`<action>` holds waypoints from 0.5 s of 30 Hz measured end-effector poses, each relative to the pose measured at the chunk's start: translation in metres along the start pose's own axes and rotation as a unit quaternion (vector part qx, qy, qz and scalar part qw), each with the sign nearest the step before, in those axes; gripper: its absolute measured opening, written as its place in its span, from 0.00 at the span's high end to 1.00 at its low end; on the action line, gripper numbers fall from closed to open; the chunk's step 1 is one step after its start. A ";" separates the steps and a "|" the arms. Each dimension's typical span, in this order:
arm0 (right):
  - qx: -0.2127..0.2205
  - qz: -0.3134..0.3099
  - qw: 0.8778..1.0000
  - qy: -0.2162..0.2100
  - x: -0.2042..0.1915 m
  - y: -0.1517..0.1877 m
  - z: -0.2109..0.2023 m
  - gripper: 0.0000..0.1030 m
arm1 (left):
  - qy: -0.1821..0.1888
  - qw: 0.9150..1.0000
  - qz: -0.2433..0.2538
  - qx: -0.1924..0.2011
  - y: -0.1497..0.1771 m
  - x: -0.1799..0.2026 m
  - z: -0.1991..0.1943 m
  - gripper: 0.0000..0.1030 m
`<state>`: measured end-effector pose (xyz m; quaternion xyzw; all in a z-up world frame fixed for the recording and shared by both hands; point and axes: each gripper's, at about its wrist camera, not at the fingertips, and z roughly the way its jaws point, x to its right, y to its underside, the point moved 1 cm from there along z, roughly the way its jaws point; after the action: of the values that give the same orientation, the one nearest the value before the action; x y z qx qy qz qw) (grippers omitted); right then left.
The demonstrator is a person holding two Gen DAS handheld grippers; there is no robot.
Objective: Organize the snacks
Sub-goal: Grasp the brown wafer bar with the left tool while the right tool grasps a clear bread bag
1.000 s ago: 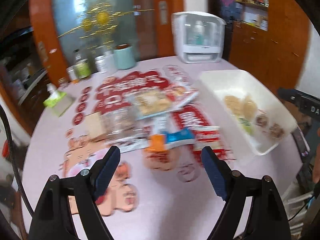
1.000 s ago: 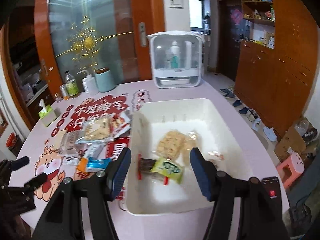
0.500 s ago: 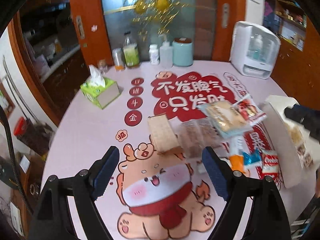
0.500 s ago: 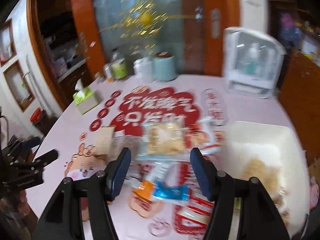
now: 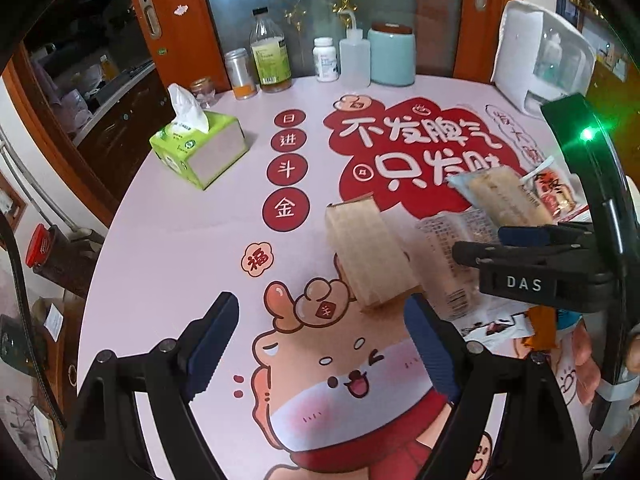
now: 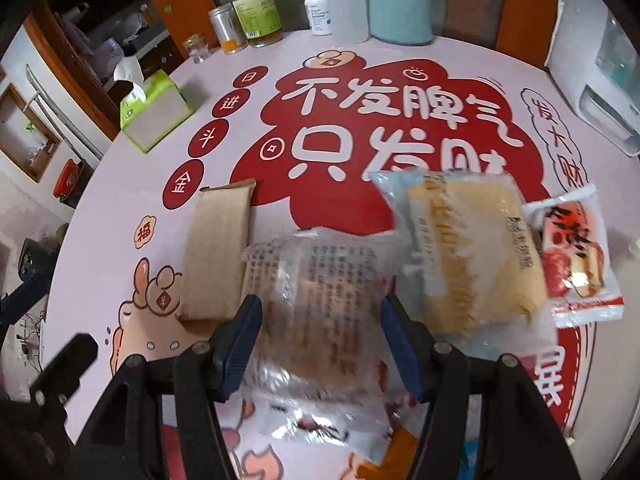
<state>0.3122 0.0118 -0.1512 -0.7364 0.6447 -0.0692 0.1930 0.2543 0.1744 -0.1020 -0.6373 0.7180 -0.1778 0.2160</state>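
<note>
Nearest the right gripper [image 6: 320,332], between its parted blue pads and not visibly pressed, lies the clear packet [image 6: 320,300], its small print too blurred to read. Left of that packet lies a tan wafer pack [image 6: 218,252]; right of it a pale cake pack [image 6: 468,248] and a red-and-white sachet [image 6: 576,256]. "DAS" marks the right gripper. The left gripper [image 5: 320,344] hovers spread and empty over the table mat [image 5: 180,240]. Beyond the packet, red print reads 不发脾气 只发财.

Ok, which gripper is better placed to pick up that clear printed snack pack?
Right. The right gripper is open with the clear printed pack lying between its fingers. The left gripper is open over bare tablecloth, with the tan pack by its right finger.
</note>
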 end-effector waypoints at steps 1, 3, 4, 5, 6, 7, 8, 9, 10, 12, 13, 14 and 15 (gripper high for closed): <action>-0.005 -0.002 1.000 0.002 -0.004 -0.002 0.004 0.35 | -0.001 1.000 -0.001 -0.003 -0.001 -0.001 0.004 0.18; -0.011 -0.004 1.000 0.005 -0.011 -0.005 0.009 0.27 | -0.001 1.000 -0.005 -0.005 -0.002 -0.003 0.008 0.19; -0.016 -0.009 1.000 0.015 -0.014 -0.006 0.013 0.26 | -0.002 1.000 -0.007 -0.006 -0.003 -0.004 0.010 0.19; -0.019 -0.017 0.999 0.030 -0.018 -0.006 0.018 0.23 | -0.003 1.000 -0.009 -0.007 -0.004 -0.004 0.011 0.19; -0.021 -0.023 0.999 0.037 -0.022 -0.006 0.021 0.21 | -0.005 1.000 -0.011 -0.007 -0.006 -0.005 0.013 0.18; -0.021 -0.029 0.998 0.046 -0.023 -0.007 0.023 0.21 | -0.005 1.000 -0.012 -0.008 -0.006 -0.006 0.014 0.18; -0.018 -0.034 0.998 0.056 -0.026 -0.007 0.025 0.21 | -0.005 1.000 -0.013 -0.010 -0.006 -0.007 0.016 0.18; -0.020 -0.037 0.997 0.060 -0.026 -0.006 0.026 0.23 | -0.005 1.000 -0.013 -0.012 -0.007 -0.007 0.018 0.19; -0.021 -0.038 0.997 0.061 -0.025 -0.005 0.027 0.23 | -0.005 1.000 -0.013 -0.014 -0.007 -0.007 0.019 0.19; -0.023 -0.038 0.998 0.051 -0.020 -0.005 0.026 0.26 | -0.006 1.000 -0.010 -0.019 -0.006 -0.007 0.023 0.19; -0.026 -0.040 0.998 0.047 -0.017 -0.005 0.025 0.28 | -0.007 1.000 -0.009 -0.021 -0.007 -0.006 0.026 0.19; -0.030 -0.039 0.998 0.045 -0.014 -0.004 0.024 0.30 | -0.007 1.000 -0.009 -0.025 -0.008 -0.005 0.029 0.19; -0.034 -0.036 0.998 0.041 -0.010 -0.004 0.023 0.31 | -0.006 1.000 -0.009 -0.027 -0.009 -0.005 0.031 0.19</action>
<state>0.3224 0.0266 -0.1691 -0.7617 0.6272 -0.0847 0.1387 0.2785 0.1787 -0.1231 -0.6503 0.7157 -0.1566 0.2011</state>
